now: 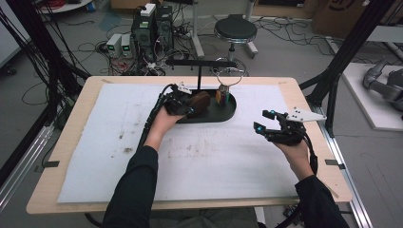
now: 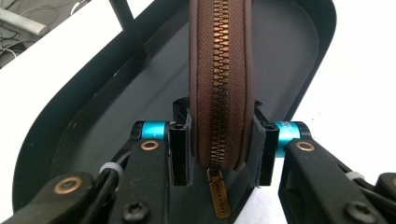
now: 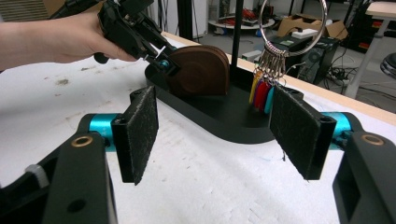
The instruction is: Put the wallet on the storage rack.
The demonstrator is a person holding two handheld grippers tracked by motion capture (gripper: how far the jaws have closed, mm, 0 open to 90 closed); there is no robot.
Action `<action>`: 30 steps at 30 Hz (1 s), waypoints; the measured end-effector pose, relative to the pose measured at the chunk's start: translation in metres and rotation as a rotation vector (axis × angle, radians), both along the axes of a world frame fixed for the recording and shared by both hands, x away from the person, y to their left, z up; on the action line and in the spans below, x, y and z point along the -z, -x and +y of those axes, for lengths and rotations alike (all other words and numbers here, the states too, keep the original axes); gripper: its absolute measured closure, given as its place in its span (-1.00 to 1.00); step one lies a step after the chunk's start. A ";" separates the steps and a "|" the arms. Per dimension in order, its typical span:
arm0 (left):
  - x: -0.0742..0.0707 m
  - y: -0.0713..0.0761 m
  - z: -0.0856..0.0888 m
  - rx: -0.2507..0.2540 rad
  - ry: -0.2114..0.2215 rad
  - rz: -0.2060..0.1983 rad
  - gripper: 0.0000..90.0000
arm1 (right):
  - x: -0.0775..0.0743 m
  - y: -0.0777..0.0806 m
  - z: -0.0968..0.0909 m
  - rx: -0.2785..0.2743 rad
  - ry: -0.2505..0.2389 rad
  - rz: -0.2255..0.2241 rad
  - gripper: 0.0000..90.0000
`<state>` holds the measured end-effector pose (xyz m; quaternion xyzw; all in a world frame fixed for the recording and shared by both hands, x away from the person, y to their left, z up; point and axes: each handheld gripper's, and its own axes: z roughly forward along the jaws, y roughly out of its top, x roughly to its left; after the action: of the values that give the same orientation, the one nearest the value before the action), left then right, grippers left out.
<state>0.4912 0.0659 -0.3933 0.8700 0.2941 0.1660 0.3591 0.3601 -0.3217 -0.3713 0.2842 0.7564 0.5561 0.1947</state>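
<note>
Left claw (image 2: 219, 142): clamped on brown zipped pouch (image 2: 219, 79), held over black tray (image 2: 116, 107).
Right claw (image 3: 215, 130): jaws kept apart, nothing held between.

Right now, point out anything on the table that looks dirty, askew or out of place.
The white mat carries brown smudges at its left side. The brown zip pouch stands on edge in the black tray, held upright between the left gripper pads. Coloured tags hang straight from the key ring. Nothing spilled.
</note>
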 end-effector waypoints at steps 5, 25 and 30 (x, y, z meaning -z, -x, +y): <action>0.001 -0.003 -0.003 -0.010 0.007 0.010 0.44 | 0.000 -0.001 -0.001 0.003 -0.002 0.001 -0.26; -0.013 0.010 0.029 -0.188 0.047 -0.109 -0.20 | 0.001 0.000 -0.003 0.014 -0.003 0.000 -0.26; -0.022 0.024 0.045 -0.176 0.104 -0.110 -0.28 | 0.001 0.000 -0.003 0.019 0.002 -0.001 -0.26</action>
<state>0.4671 0.1107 -0.3717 0.8106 0.3575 0.2288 0.4034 0.3603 -0.3246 -0.3725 0.2909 0.7542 0.5535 0.2004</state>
